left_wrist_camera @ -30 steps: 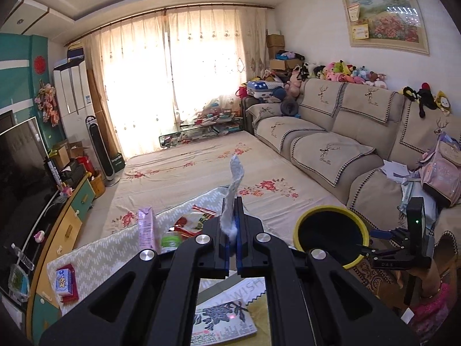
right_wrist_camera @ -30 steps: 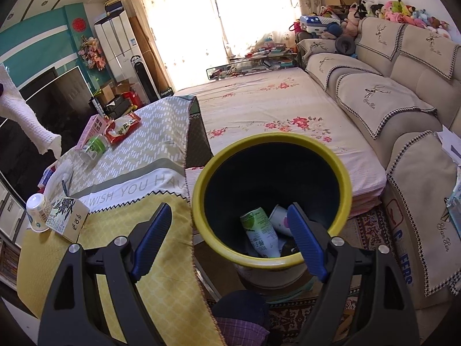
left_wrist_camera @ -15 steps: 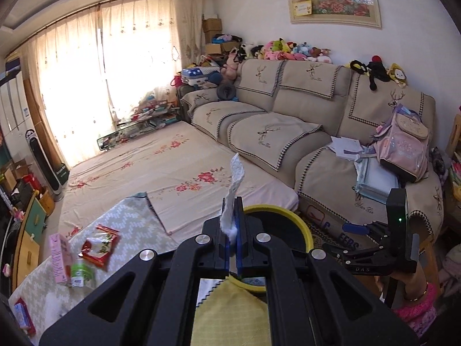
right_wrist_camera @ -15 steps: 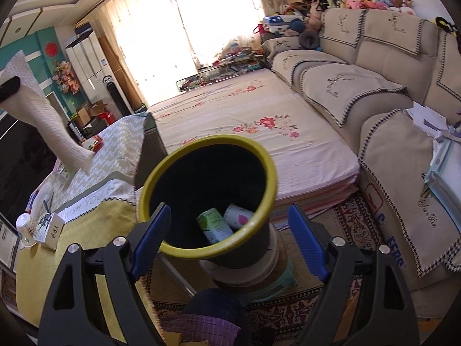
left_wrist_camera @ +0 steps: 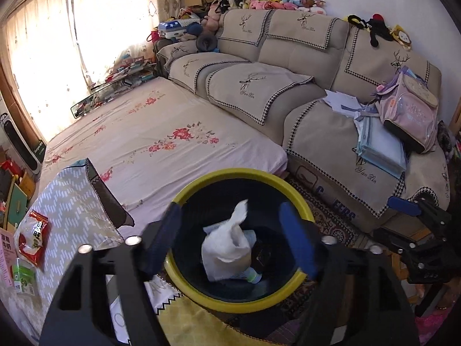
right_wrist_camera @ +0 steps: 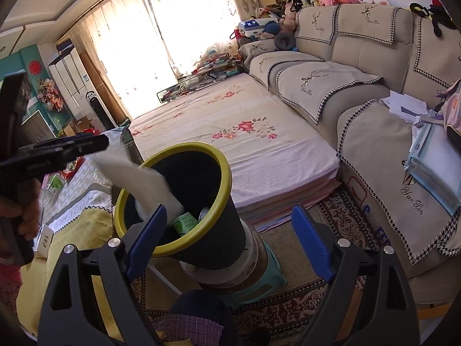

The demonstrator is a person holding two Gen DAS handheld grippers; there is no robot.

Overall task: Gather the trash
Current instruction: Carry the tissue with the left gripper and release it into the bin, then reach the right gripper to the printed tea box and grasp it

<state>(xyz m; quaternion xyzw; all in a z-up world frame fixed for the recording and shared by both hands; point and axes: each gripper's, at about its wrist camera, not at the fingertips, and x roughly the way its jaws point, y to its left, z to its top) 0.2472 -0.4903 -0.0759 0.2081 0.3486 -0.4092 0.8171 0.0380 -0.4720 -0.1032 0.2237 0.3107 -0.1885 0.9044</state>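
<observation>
- Here, in the left wrist view, the left gripper (left_wrist_camera: 230, 245) stands with its blue pads (left_wrist_camera: 296, 245) spread wide apart at lower centre, holding nothing; both fingers are blurred.
- The white tissue (left_wrist_camera: 227, 250) lies between them, inside the yellow-rimmed trash bin (left_wrist_camera: 288, 193); whether it rests on the contents or hangs in the air cannot be told.
- Beneath the tissue a green-labelled container (left_wrist_camera: 253, 276) shows only at its edge; the remaining contents are lost in the bin's dark interior.
- In the right wrist view the tissue (right_wrist_camera: 144, 184) appears as a blurred white streak from the left gripper (right_wrist_camera: 72, 147), at middle left, down over the bin rim (right_wrist_camera: 227, 173); its lower end is hidden behind a finger of the right gripper (right_wrist_camera: 227, 242).
- The right gripper's blue pads (right_wrist_camera: 311, 248) are set wide apart at lower centre, gripping nothing, with the bin in front of them.
- The bin stands on a teal stool (right_wrist_camera: 273, 271), partly covered by the bin and the gripper frame.
- At the left edge of the left wrist view, a red snack packet (left_wrist_camera: 34, 239) and a green-labelled cup (left_wrist_camera: 23, 279) lie on the patterned tablecloth (left_wrist_camera: 75, 207); a pink carton (left_wrist_camera: 4, 253) is cut off by the frame.
- A beige sofa (left_wrist_camera: 302, 57) fills the upper right.
</observation>
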